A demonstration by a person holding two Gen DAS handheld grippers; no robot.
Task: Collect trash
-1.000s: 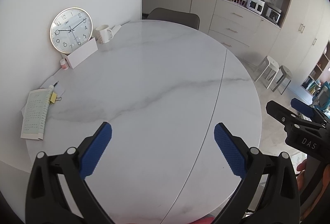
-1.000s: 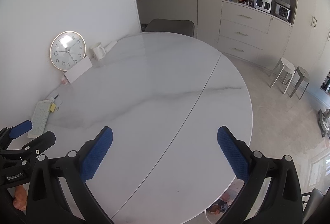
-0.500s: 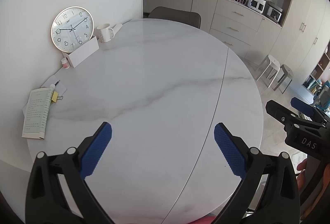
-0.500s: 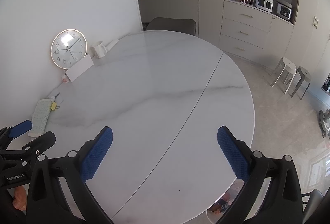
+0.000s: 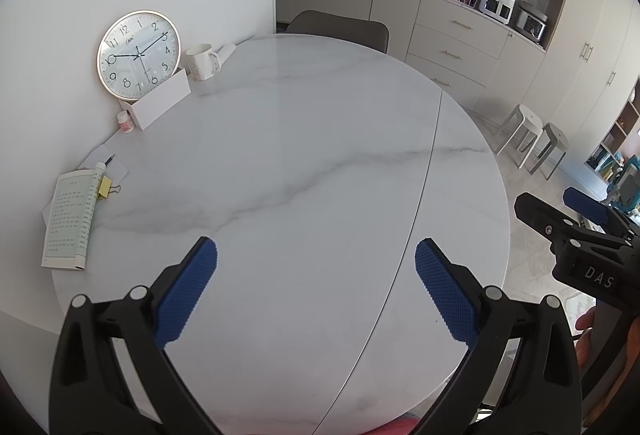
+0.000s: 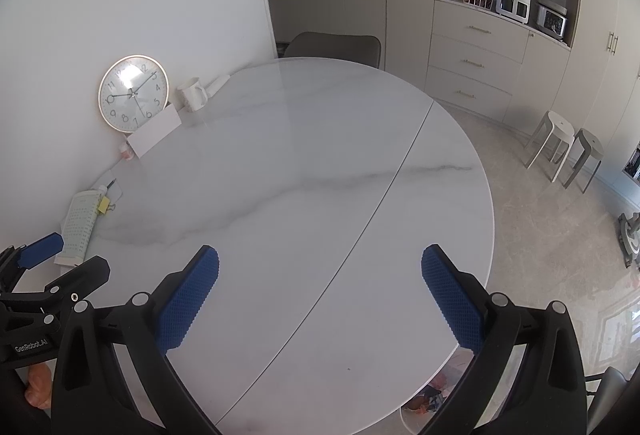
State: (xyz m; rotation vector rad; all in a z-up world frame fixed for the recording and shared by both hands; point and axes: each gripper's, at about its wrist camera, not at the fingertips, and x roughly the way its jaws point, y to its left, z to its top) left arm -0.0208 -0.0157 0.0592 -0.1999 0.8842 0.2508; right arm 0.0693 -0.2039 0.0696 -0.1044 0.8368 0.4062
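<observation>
Desk: your round marble desk is bare across the middle and near side; everything on it sits along the far-left edge by the wall.
Left gripper: your left gripper hovers over the near edge, fingers spread wide and grasping nothing.
Right gripper: your right gripper hangs beside it over the near right half, fingers also released and empty.
Clock: the clock leans on the wall behind a white box; neither looks like trash, so leave them.
Booklet: the booklet lies flat at the left edge; probably a keeper, thin and floppy.
Mug: the mug stands upright right of the clock; hard, breakable, not trash by the look of it.
Trash: you have no obvious trash on the desk. The likeliest candidates are the loose paper under the booklet's far end and the small bottle just left of the box.
Handling: the paper should be light and limp and lies flush, so pinch a free corner or slide it to the edge. The bottle looks light, stiff and smooth; take it across the body, gently.
Bin: something colourful shows under the near right rim; I cannot tell what it is.
</observation>
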